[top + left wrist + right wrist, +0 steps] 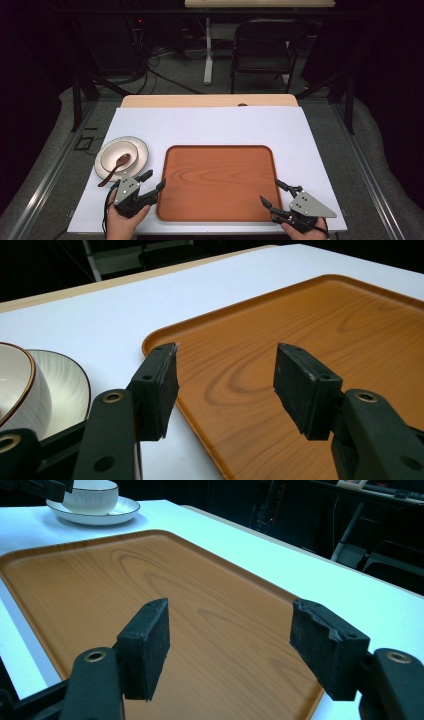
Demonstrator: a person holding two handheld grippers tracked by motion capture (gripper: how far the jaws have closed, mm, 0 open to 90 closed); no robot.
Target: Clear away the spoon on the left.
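High view: wooden tray point(218, 182) lies flat near the front of the white table point(210, 125), nothing on it. Left of the tray, a plate point(140, 150) carrying a bowl point(112, 154), with a brown spoon point(114, 170) resting in the bowl, handle slanting out over the plate's near rim. Left gripper point(152, 180), held in a hand point(125, 220), sits at the tray's near-left corner, jaws spread, one tip over the tray's edge. Right gripper point(274, 192) sits at the near-right corner, jaws also apart, tips at the tray's right edge.

Left gripper view: both black jaws stand wide with bare space between them. The left jaw is above the tray's rim, near its rounded corner; the right jaw is over the wood grain. Neither pad presses on anything. Bowl and plate are just beside, at the left edge.

Right gripper view: jaws spread, gripping nothing; the tray's near corner lies below and between them. Plate and bowl stand well apart, beyond the tray's far corner.
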